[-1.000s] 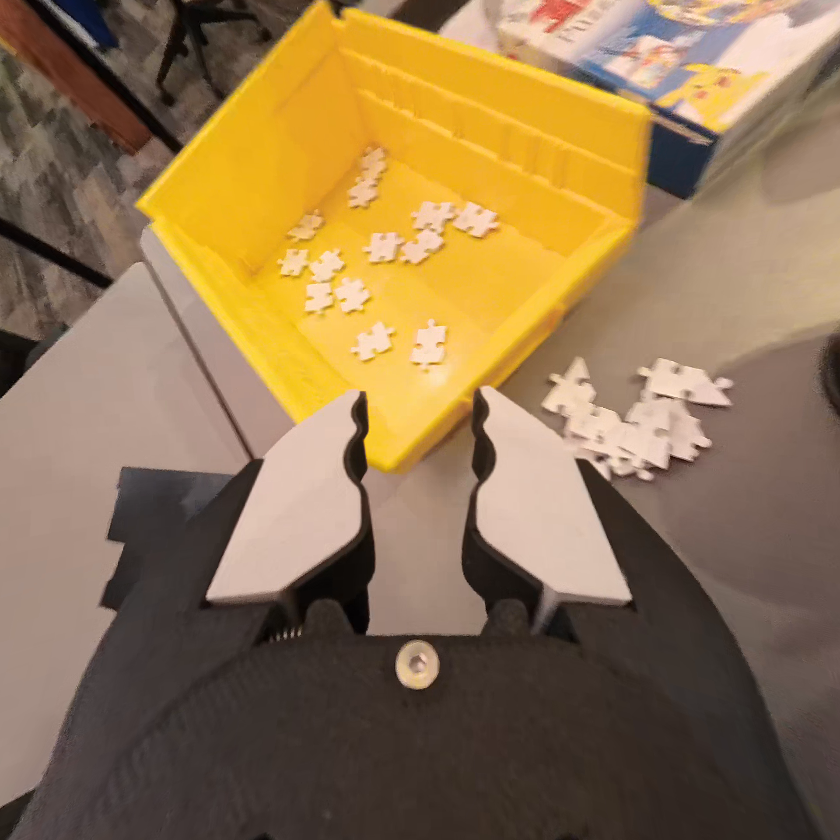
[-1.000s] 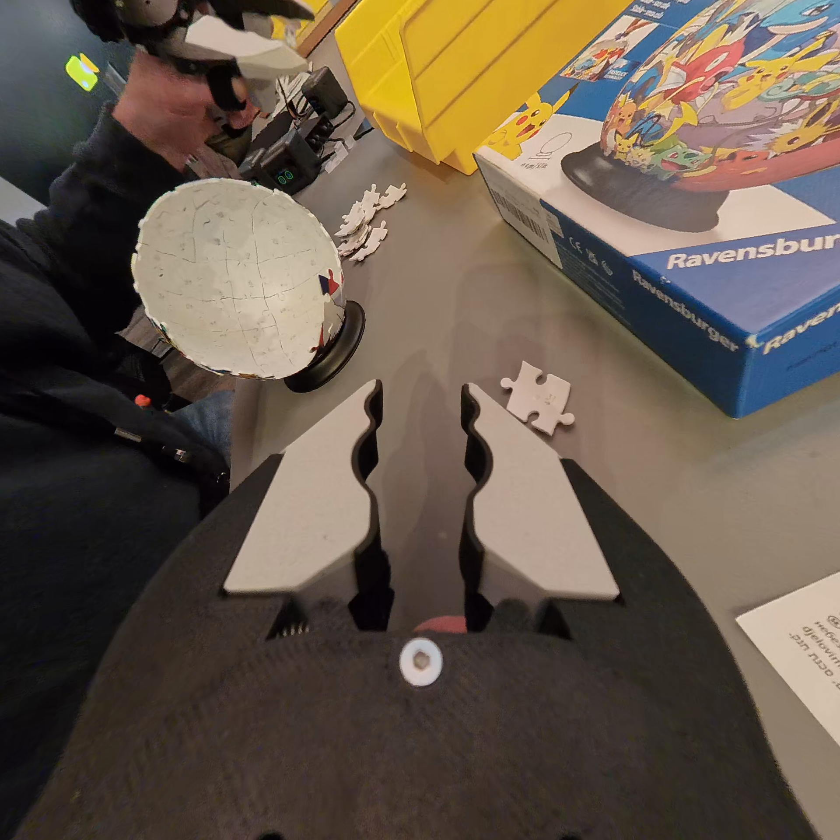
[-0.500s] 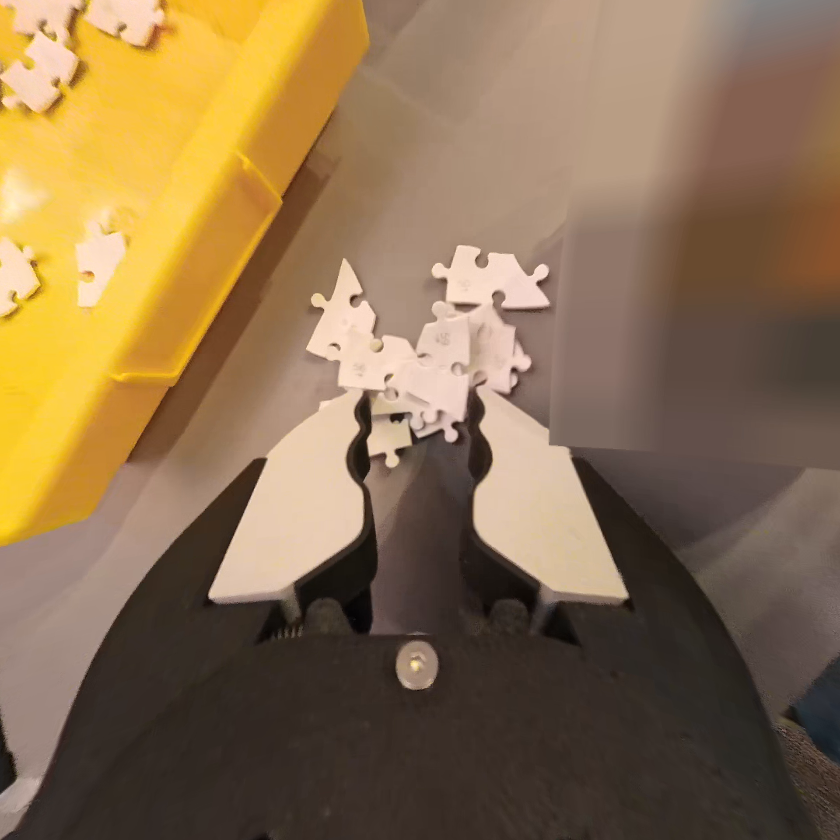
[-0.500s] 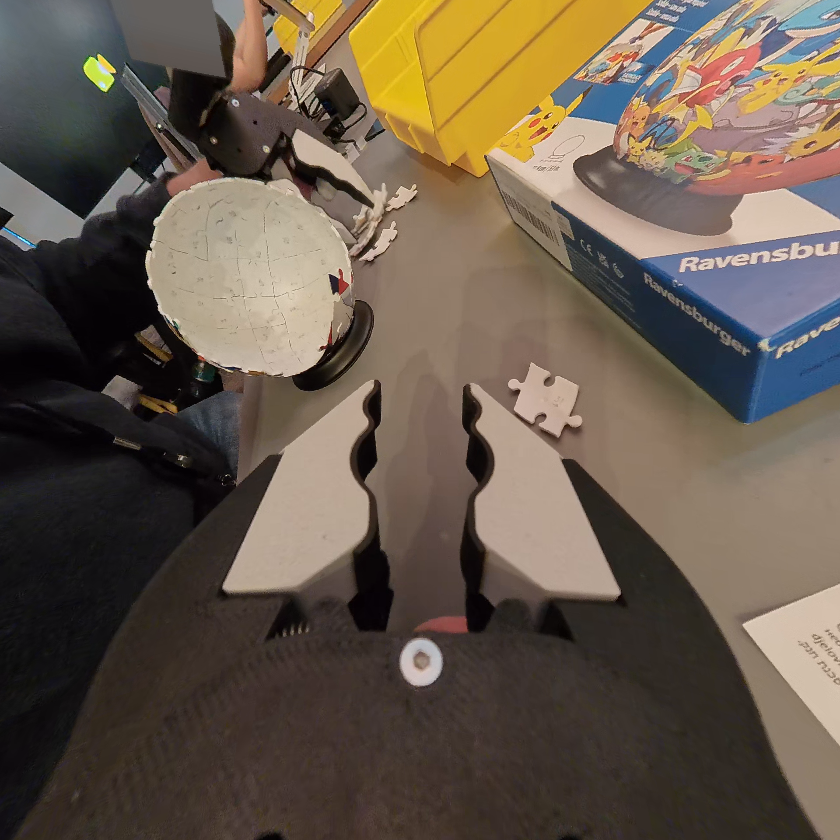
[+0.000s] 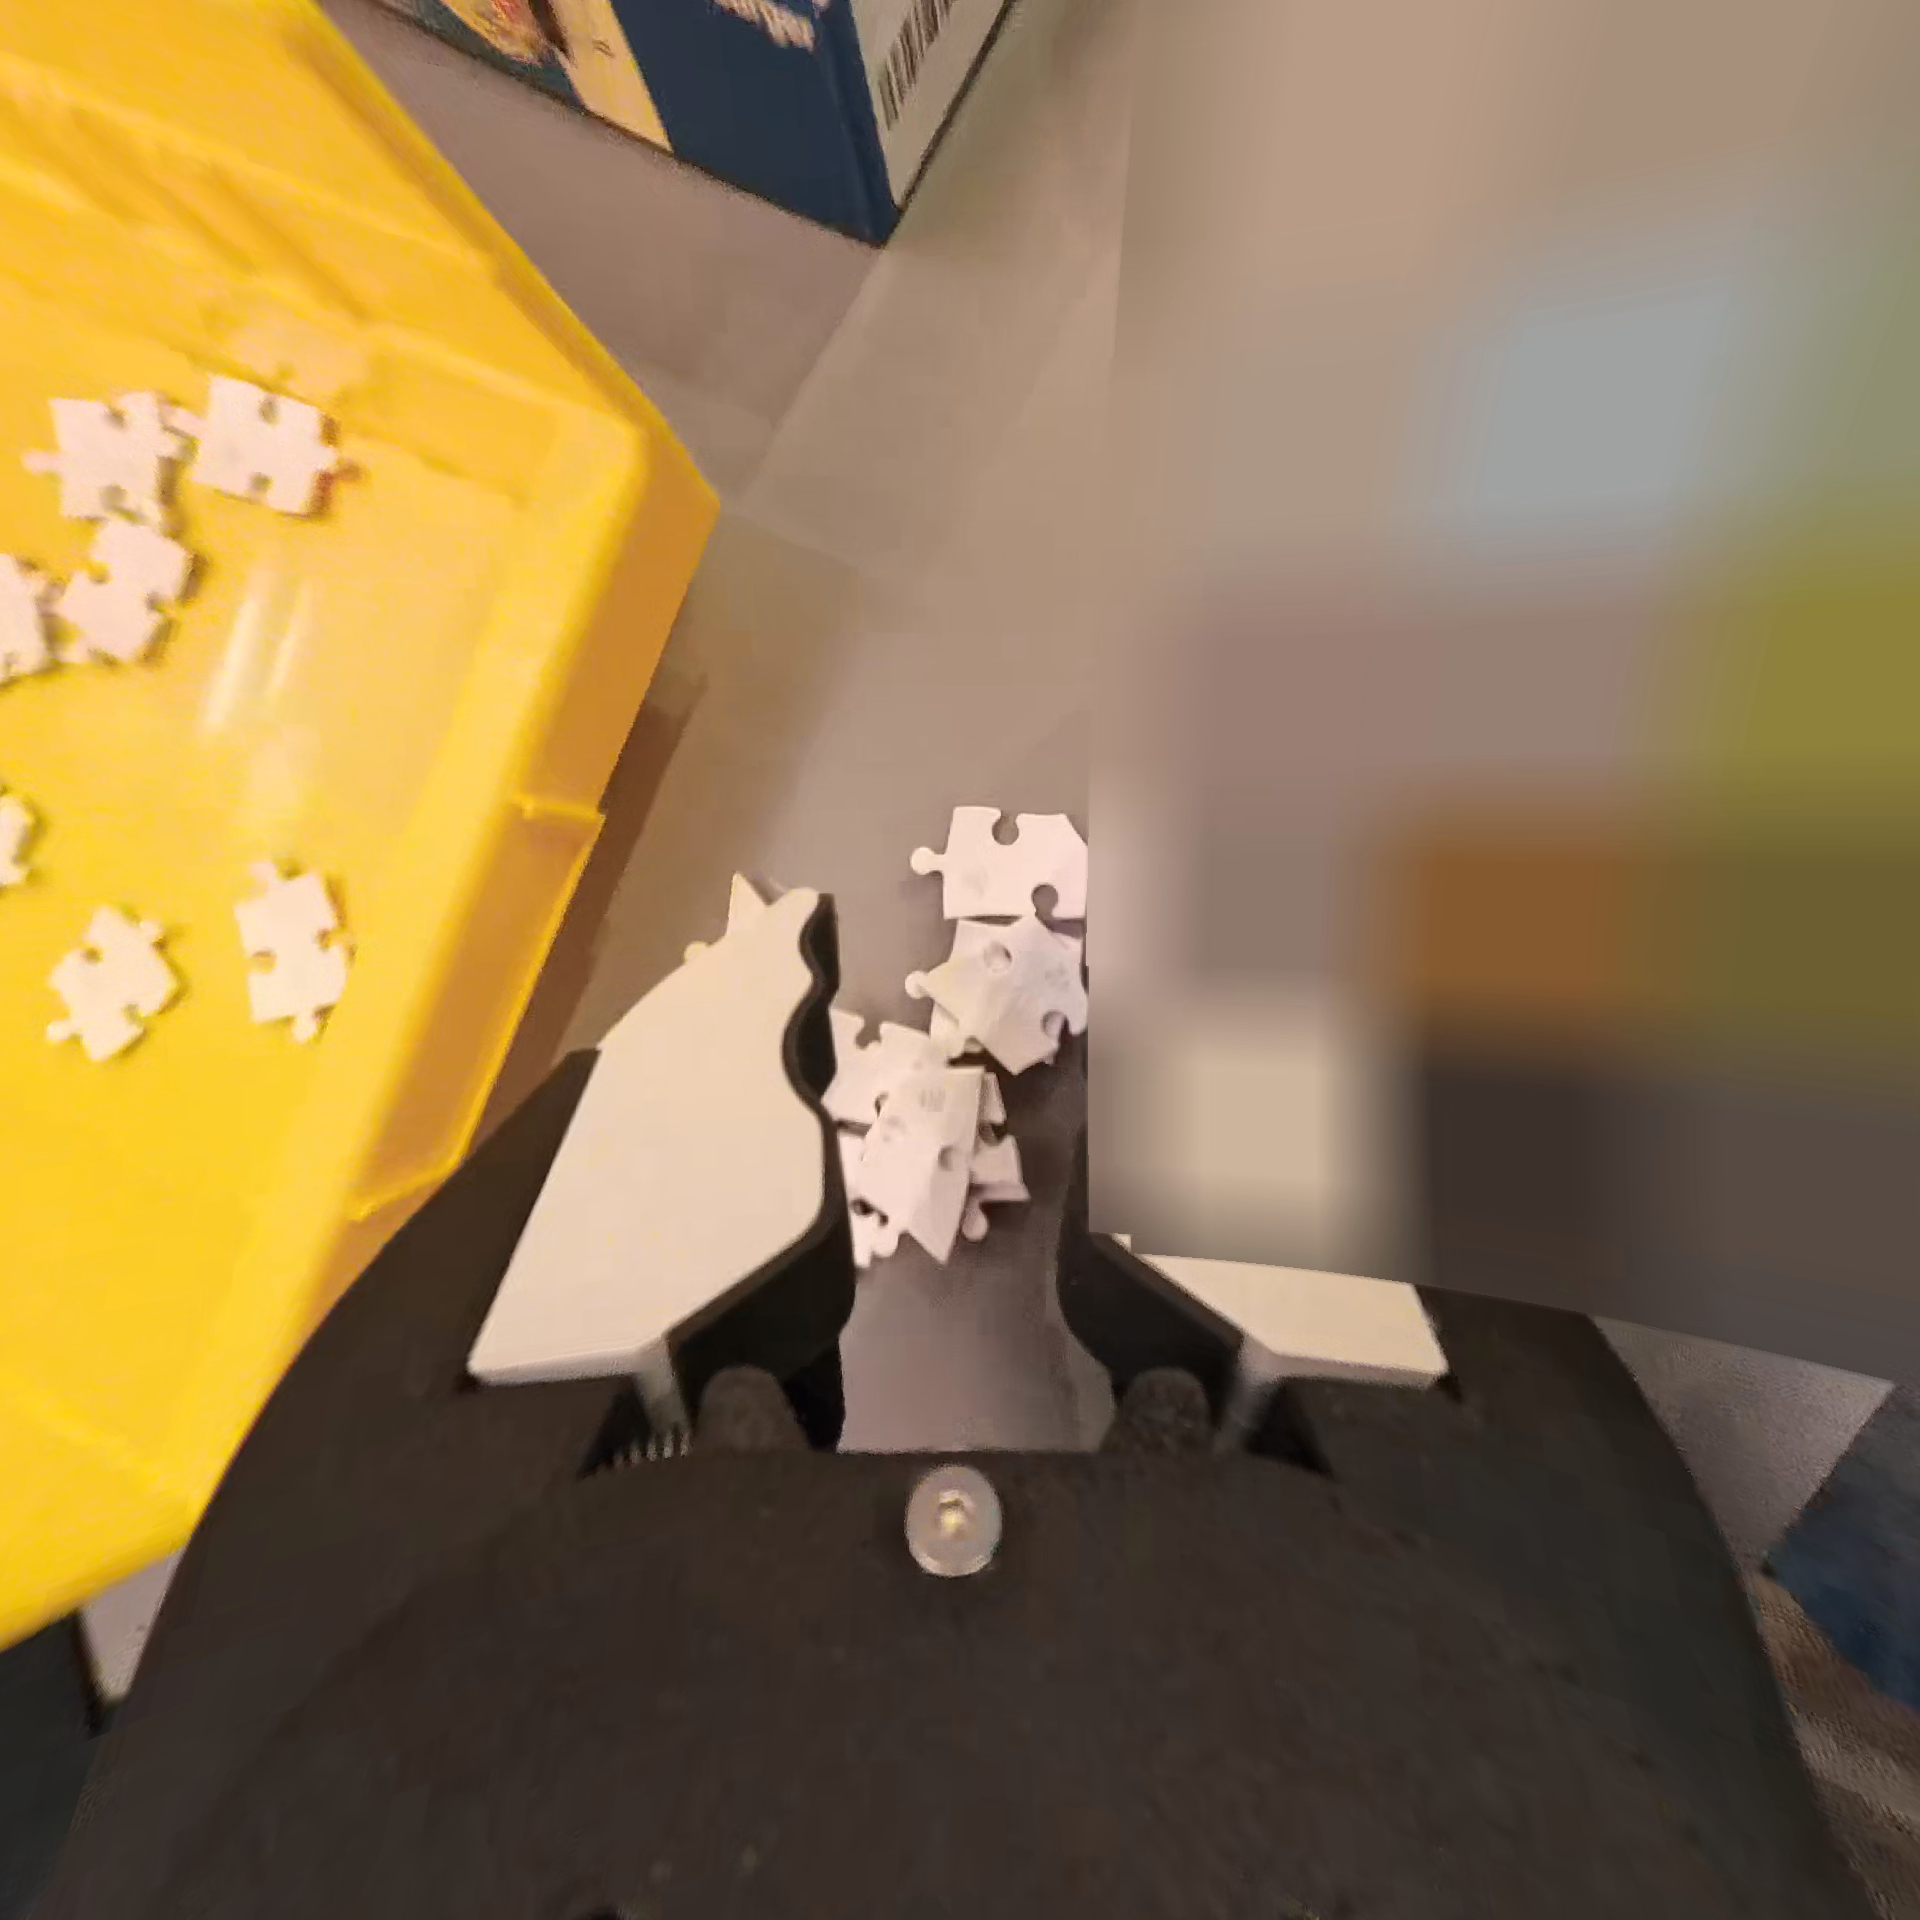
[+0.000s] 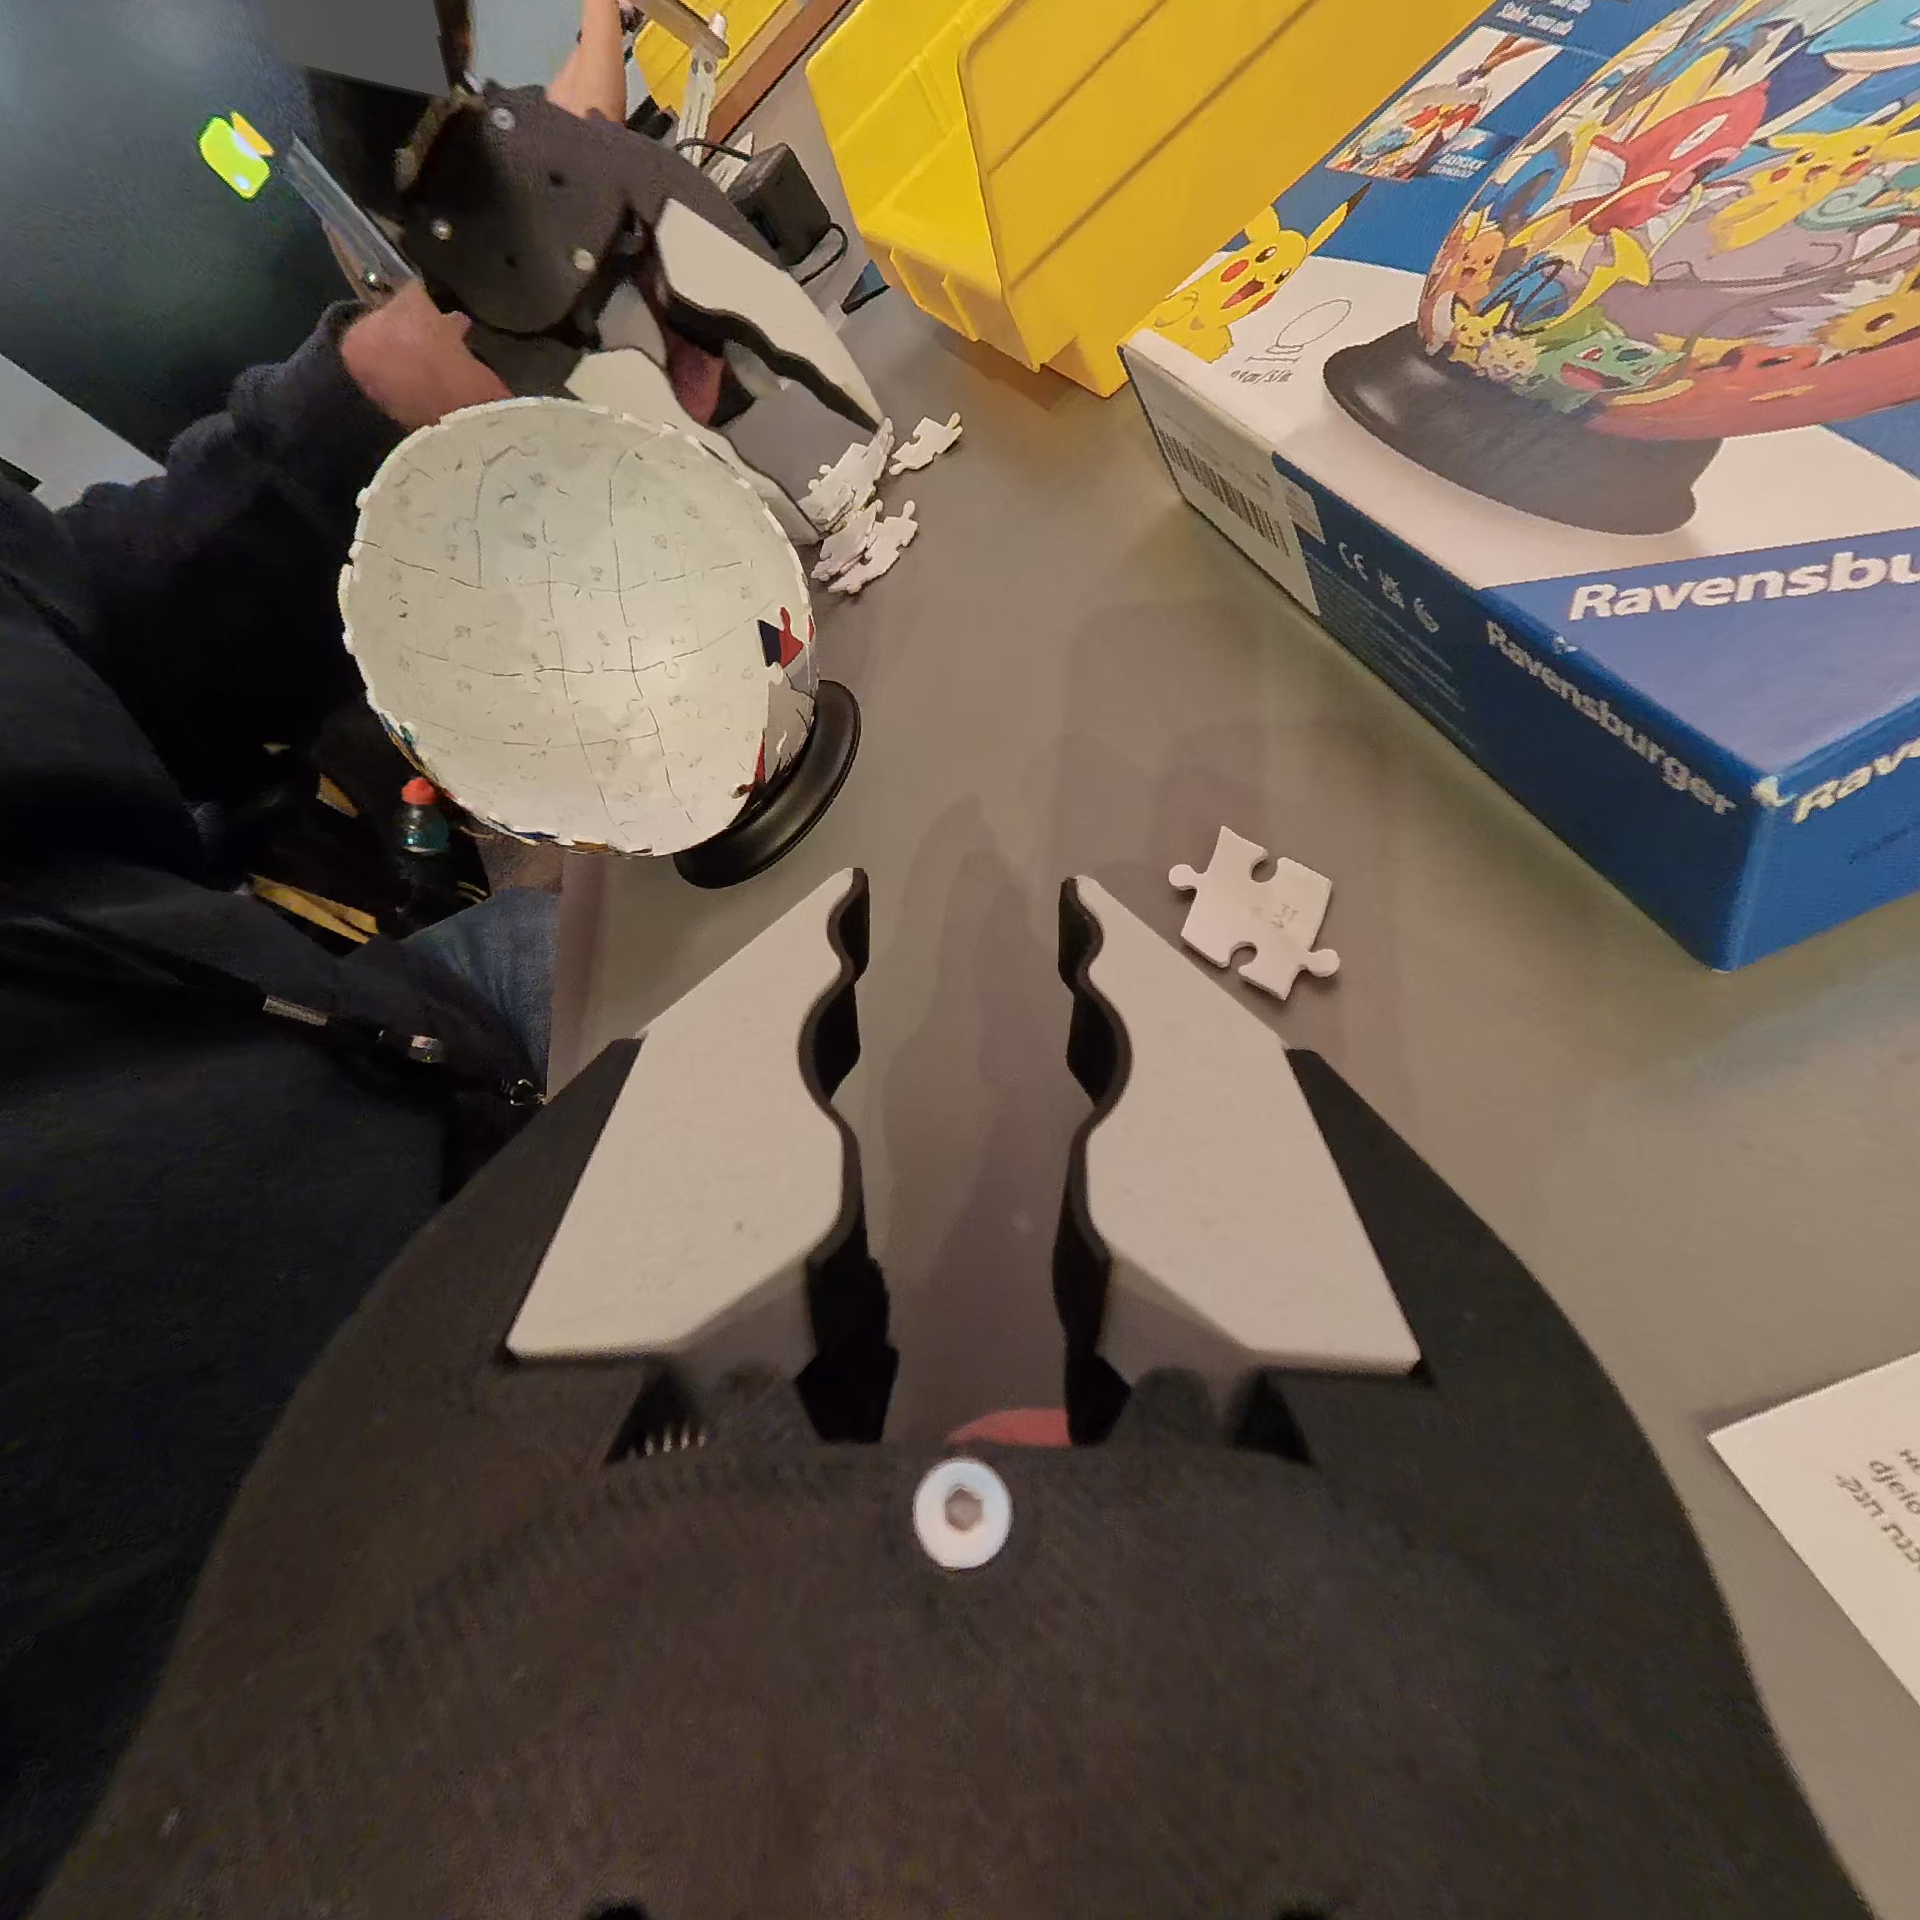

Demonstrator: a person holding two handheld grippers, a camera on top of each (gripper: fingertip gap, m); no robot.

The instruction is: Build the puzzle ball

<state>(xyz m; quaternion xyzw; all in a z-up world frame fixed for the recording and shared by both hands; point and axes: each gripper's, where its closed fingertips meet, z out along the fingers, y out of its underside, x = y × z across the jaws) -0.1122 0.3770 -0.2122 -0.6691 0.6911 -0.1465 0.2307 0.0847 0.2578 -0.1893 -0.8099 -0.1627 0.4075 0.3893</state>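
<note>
Both pairs of jaws stand apart with nothing gripped. On the left gripper only the left finger shows whole; the other is mostly under a blurred patch, yet the gap at the base is plain. Its tips are down at a small heap of white puzzle pieces on the grey table, with several pieces lying between the fingers. The right wrist view shows the same gripper with its tips at that heap.

The right gripper hovers low over bare table, its gap narrow to moderate. A single white piece lies flat just beside its right fingertip, not touching it.

The puzzle ball is a half-built shell tilted on a black stand near the table's edge, its white inner face turned toward the camera and a bit of colour showing at the rim. It stands between the right gripper and the heap.

A yellow bin holds more loose white pieces to the left of the heap. Beyond lies the blue puzzle box. A white sheet of paper lies at the right edge. A person's dark sleeve holds the left gripper.
</note>
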